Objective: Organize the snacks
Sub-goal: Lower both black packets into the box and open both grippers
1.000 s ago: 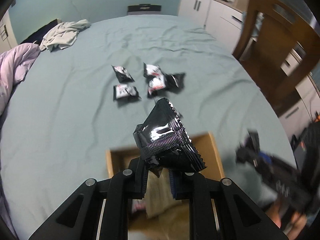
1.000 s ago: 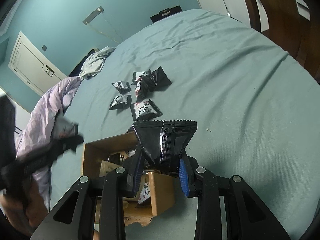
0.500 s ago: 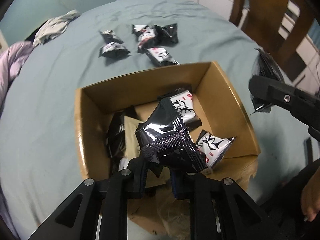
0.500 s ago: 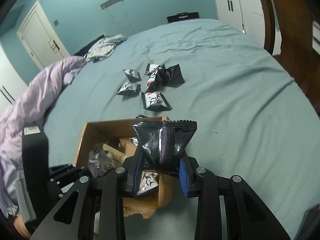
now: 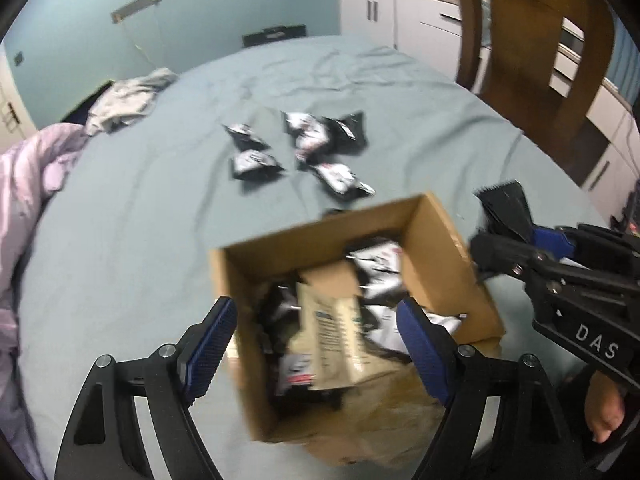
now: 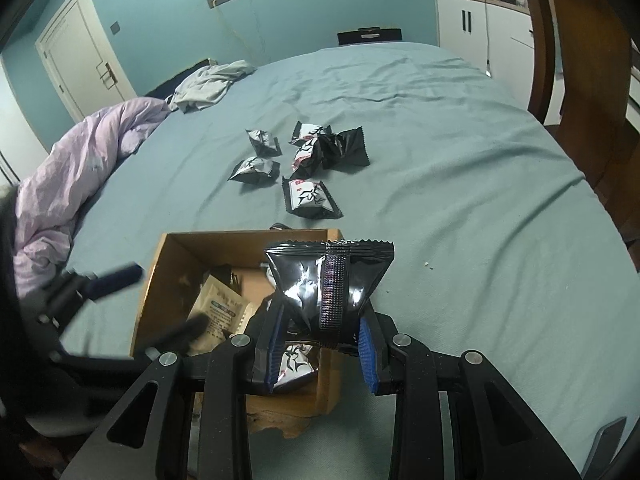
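Observation:
An open cardboard box sits on the blue-grey bed; it holds several black-and-white snack packets and a tan sachet. My left gripper hangs over the box, its jaws opening wide with nothing gripped between them. My right gripper is shut on a black snack packet, held upright above the near right corner of the box. In the left wrist view that packet shows just right of the box. Several loose snack packets lie on the bed beyond the box.
A lilac duvet is bunched along the bed's left side, and a grey garment lies at the far left. A wooden chair and white cabinets stand to the right. Open sheet lies right of the box.
My left gripper opened and the black packet it held is gone from its jaws, which now stand wide over the box. My right gripper came in over the box, still holding its packet.

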`<state>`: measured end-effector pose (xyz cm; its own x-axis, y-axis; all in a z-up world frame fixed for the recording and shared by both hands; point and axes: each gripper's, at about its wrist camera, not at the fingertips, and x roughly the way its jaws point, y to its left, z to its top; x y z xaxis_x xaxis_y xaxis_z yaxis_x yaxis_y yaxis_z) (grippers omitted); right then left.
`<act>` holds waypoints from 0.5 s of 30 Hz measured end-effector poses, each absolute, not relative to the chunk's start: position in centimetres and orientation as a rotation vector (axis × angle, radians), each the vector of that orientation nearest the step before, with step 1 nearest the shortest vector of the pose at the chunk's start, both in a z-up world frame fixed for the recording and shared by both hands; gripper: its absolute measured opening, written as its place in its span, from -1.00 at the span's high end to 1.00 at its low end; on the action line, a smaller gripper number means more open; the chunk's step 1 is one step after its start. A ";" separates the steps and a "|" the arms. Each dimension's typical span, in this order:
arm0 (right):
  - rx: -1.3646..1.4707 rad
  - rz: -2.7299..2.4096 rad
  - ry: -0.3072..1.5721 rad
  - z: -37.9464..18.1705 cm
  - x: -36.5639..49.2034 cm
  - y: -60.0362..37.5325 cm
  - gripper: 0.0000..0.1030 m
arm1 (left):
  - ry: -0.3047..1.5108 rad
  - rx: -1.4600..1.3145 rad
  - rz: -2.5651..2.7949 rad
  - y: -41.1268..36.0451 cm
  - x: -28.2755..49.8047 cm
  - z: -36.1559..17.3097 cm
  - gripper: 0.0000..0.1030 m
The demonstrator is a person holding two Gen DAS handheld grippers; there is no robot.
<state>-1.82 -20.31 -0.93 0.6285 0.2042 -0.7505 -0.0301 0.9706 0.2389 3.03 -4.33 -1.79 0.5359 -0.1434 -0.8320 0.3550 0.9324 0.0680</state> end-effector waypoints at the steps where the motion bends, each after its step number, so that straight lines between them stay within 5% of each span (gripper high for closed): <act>1: 0.196 0.140 0.882 -0.9 -1.9 -19.9 0.42 | 0.953 0.254 -0.280 -4.0 3.0 -1.6 -0.61; 15: -0.038 0.250 1.015 -3.0 -0.3 -14.9 0.42 | 0.943 0.258 -0.112 -0.4 3.2 -1.1 -0.61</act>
<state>-0.27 -14.94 -2.99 0.5018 0.1893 -0.8440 -0.2241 0.9709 0.0846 3.21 -0.42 -1.13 0.5844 0.0175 -0.8112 0.2068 0.9636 0.1697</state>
